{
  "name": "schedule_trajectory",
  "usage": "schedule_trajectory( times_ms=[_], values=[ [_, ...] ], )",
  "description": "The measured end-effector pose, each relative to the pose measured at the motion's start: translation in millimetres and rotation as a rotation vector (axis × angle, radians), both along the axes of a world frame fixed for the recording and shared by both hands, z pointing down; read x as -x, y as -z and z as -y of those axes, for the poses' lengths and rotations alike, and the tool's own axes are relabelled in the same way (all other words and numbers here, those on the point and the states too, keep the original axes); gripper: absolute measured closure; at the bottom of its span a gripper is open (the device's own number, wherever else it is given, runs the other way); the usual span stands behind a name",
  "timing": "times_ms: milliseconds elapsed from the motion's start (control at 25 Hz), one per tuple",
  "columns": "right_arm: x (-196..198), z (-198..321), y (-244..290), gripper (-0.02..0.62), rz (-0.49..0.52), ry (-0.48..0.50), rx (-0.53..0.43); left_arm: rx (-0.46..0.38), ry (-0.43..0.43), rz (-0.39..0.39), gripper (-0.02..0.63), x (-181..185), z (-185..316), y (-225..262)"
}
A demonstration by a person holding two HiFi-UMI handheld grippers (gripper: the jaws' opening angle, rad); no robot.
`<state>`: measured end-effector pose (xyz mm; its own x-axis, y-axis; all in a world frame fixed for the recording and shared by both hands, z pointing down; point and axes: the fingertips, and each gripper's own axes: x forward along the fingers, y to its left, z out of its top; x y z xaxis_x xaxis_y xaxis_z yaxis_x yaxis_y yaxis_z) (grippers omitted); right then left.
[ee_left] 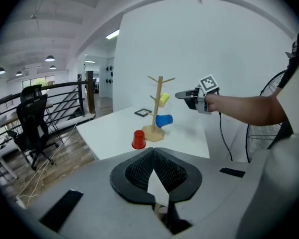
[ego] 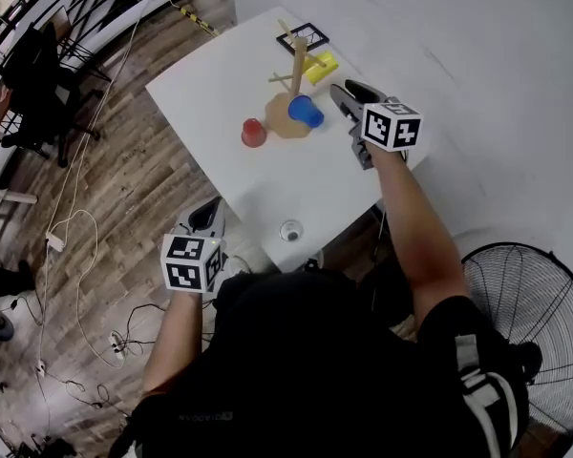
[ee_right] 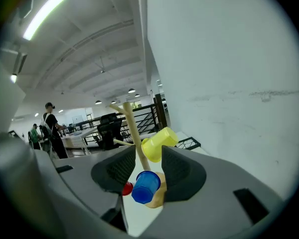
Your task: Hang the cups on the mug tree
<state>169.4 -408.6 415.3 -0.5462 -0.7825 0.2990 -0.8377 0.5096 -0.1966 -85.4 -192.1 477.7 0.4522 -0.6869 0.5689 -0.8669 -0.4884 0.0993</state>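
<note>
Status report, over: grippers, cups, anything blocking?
Left gripper shut, empty, off table. Right gripper open, empty, near mug tree. Yellow cup, blue cup hung; red cup on table. Nothing blocking.

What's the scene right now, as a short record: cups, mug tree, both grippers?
mug tree: upright on the white table
blue cup: hung on a low peg
yellow cup: hung on a higher peg
red cup: on the table beside the tree's base
right gripper: open, empty, pointed at the tree
left gripper: shut, empty, off the table's near side
</note>
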Motion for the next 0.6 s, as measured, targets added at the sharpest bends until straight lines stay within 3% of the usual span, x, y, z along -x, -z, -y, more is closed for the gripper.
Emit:
schedule_trajectory(
  times_ms=[280, 600],
  values=[
    [10, -64, 13, 0.445, -0.078, -0.027, -0.098, -0.015, -0.049, -0.016, 0.591, -9, 12, 7],
    [20, -142, -12, 0.470, -0.087, -0.039, -0.060, -0.052, -0.120, -0.008, 0.591, -23, 25, 15]
  ],
)
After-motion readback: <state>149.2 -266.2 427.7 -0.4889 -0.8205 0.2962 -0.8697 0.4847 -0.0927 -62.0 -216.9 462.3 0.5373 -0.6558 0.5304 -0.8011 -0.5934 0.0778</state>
